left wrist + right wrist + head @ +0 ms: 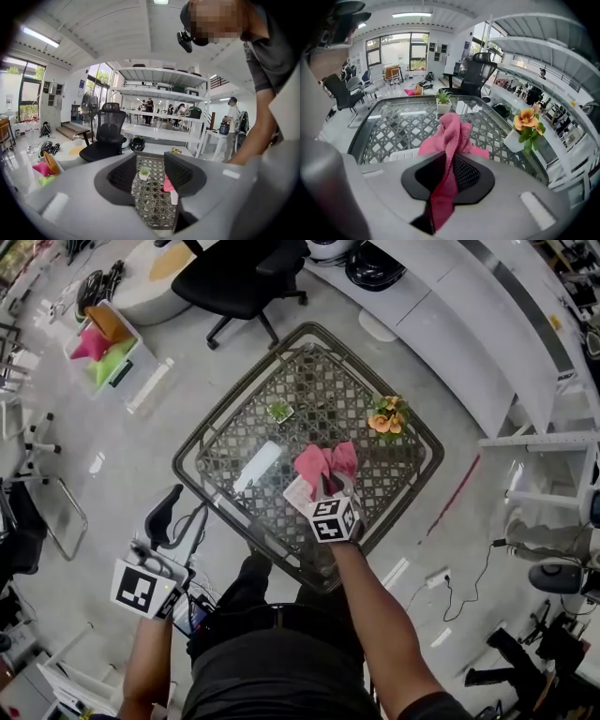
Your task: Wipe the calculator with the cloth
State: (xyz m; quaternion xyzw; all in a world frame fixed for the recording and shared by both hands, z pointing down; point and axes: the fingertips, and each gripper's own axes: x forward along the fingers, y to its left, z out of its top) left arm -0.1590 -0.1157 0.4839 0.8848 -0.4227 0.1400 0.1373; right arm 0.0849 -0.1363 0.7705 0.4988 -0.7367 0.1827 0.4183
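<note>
The left hand-held gripper (pixel 183 521) is off the glass-and-lattice tabletop's (pixel 234 437) near-left edge, jaws spread and empty. Near the front edge lies the white calculator (pixel 300 491), partly hidden by the crumpled pink cloth (pixel 323 463), which the right hand-held gripper (pixel 328 486) pinches.

On the table (pixel 225 442) the cloth (pixel 323 463) rests over the calculator (pixel 296 491), with a small plant (pixel 279 412) and flower pot (pixel 386 417) behind.

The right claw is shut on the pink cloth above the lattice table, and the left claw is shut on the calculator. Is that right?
Not quite. The left claw is open and empty, as the left gripper view shows; the calculator lies on the table. The right claw is indeed shut on the pink cloth.
</note>
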